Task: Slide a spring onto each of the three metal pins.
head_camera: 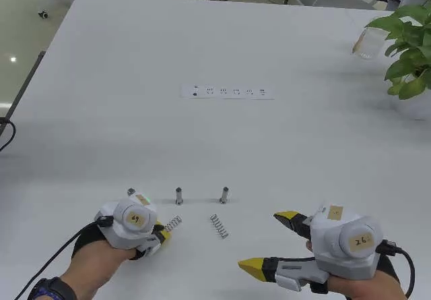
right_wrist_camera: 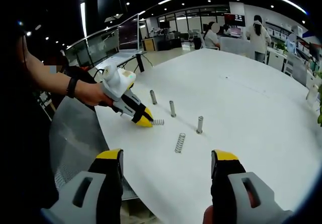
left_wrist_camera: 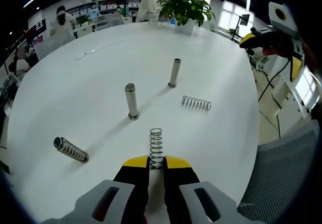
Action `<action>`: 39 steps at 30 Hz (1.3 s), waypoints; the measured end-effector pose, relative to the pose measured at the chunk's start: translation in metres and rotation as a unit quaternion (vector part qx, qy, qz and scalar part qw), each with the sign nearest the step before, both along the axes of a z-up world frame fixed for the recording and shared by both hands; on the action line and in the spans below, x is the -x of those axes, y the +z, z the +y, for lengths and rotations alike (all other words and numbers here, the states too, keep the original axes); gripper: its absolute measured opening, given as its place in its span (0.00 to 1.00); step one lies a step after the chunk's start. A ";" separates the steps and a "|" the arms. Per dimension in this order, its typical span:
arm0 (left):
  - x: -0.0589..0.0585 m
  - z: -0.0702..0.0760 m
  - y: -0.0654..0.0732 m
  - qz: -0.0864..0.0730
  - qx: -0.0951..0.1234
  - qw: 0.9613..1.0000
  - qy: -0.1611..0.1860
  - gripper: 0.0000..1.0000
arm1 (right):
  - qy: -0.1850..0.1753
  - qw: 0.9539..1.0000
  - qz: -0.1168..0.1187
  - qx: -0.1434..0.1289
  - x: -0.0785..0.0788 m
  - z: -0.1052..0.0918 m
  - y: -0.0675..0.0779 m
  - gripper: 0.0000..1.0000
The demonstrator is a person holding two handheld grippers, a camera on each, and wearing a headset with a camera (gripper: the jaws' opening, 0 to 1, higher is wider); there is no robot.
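Three small metal pins stand in a row near the table's front. In the left gripper view the left pin (left_wrist_camera: 70,149) wears a spring; the middle pin (left_wrist_camera: 132,100) and the right pin (left_wrist_camera: 174,73) are bare. My left gripper (left_wrist_camera: 156,159) is shut on the end of a second spring (left_wrist_camera: 156,142), low over the table in front of the middle pin (head_camera: 179,195). A third spring (head_camera: 219,225) lies loose in front of the right pin (head_camera: 224,194). My right gripper (head_camera: 268,241) hovers open and holds nothing, to the right of the loose spring (right_wrist_camera: 179,142).
A white power strip (head_camera: 227,92) lies flat at mid-table. A potted plant (head_camera: 407,44) and a glass cup (head_camera: 369,42) stand at the far right edge. A dark cable (head_camera: 7,135) hangs off the table's left edge. People stand in the room beyond.
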State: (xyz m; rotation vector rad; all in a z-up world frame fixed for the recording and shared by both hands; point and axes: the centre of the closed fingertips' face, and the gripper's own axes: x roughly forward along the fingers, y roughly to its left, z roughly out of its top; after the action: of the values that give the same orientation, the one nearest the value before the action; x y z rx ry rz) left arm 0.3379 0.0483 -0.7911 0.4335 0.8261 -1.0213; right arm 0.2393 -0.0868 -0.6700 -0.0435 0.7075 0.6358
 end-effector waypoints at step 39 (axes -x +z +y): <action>0.014 0.060 0.054 -0.037 0.026 0.999 0.015 0.02 | 0.028 0.999 0.001 -0.018 -0.003 0.021 -0.002 0.66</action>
State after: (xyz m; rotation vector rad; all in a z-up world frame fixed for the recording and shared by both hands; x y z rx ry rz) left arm 0.3243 0.1082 -0.7375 0.4113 0.7365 -0.9917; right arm 0.2420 -0.0663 -0.6723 -0.0297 0.6980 0.7030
